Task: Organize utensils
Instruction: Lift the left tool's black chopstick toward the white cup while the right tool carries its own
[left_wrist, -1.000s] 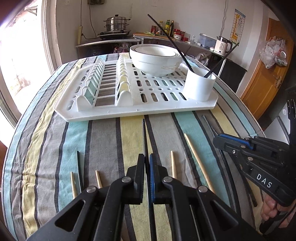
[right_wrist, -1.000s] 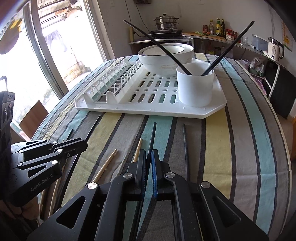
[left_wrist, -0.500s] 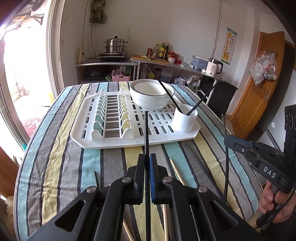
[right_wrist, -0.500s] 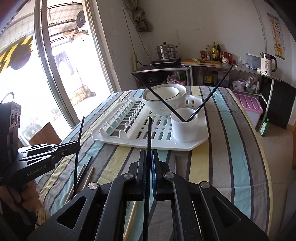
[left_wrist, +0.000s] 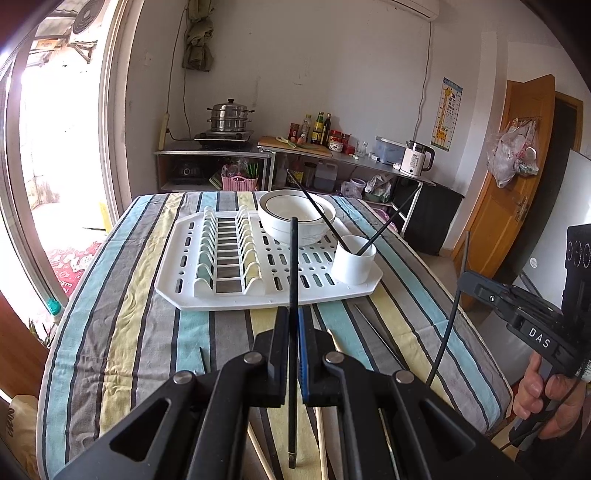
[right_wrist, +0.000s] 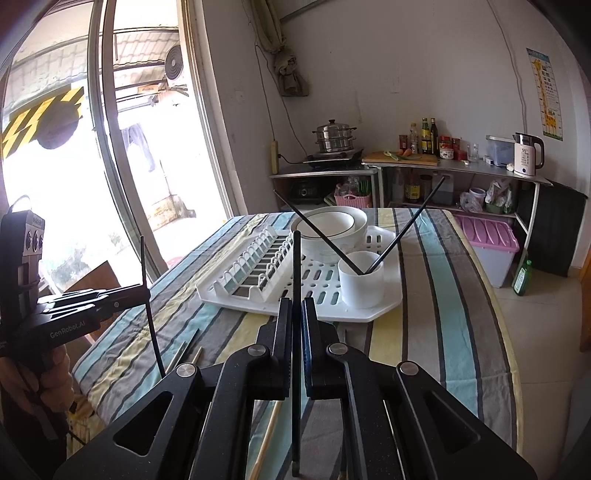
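My left gripper (left_wrist: 291, 312) is shut on a black chopstick (left_wrist: 293, 258), held above the striped table and pointing toward the white dish rack (left_wrist: 177, 295). My right gripper (right_wrist: 295, 306) is shut on a second black chopstick (right_wrist: 296, 266). Each gripper shows in the other's view, the right gripper (left_wrist: 464, 277) and the left gripper (right_wrist: 145, 290), with its stick hanging almost upright. A white cup (left_wrist: 352, 266) (right_wrist: 362, 282) on the rack's right corner holds two black chopsticks. Several wooden and black chopsticks (left_wrist: 371, 332) (right_wrist: 188, 347) lie loose on the cloth below.
A white bowl (left_wrist: 295, 221) (right_wrist: 332, 229) sits at the back of the rack (right_wrist: 384, 308). The table's right edge (left_wrist: 476, 354) drops to the floor, where a pink-lidded box (right_wrist: 487, 243) stands. Kitchen shelves stand behind, a glass door at the left.
Both grippers have risen from the cloth, each lifting its black chopstick clear of the table. The rack and cup now appear farther off and lower.
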